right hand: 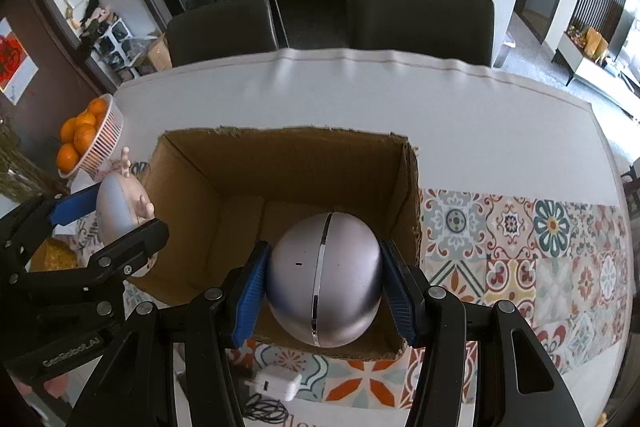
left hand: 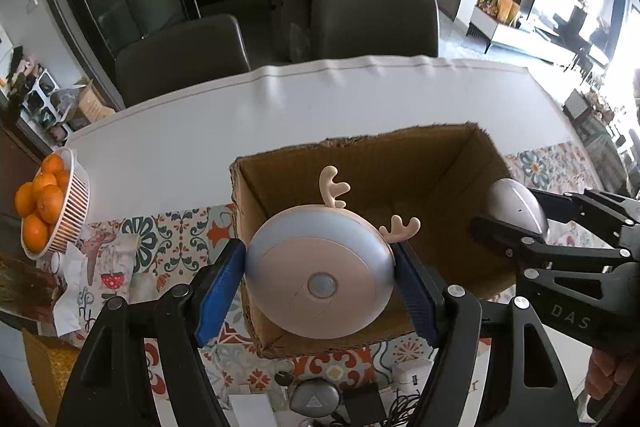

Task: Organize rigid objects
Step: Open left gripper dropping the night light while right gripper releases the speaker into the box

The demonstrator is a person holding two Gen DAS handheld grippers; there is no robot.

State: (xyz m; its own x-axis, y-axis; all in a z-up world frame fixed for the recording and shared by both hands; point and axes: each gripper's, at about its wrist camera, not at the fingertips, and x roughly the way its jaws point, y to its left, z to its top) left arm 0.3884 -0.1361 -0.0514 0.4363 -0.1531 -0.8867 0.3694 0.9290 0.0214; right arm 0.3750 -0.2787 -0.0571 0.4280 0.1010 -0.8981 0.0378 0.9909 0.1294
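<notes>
My left gripper point(left hand: 320, 283) is clamped on the round night light point(left hand: 318, 273), blue pads point(left hand: 218, 287) pressing both sides. It's pinkish w/ a blue-grey rim, a small sensor dot on its face and two little antlers point(left hand: 334, 187) sticking up at the far edge. I'm holding it over the open cardboard box point(left hand: 360, 155), near the box's left wall, tilted down into it.

My right gripper point(right hand: 322, 283) is closed on the silver egg-shaped gadget point(right hand: 324, 277), pads tight on left & right; a chrome seam runs down its middle. It hangs inside the box opening, towards the near right corner. From the left cam the same gadget shows at the box's right wall, w/ my other gripper just beside.

Box sits on the table, partly on a patterned tile mat point(right hand: 540, 267), rest of the top covered in white cloth point(left hand: 240, 115). A basket of oranges point(left hand: 44, 207) is at the far left edge. A white charger plug point(right hand: 278, 383) and dark cable lie on the mat just in front of the box. Two dark chairs point(right hand: 424, 15) stand behind the table.
</notes>
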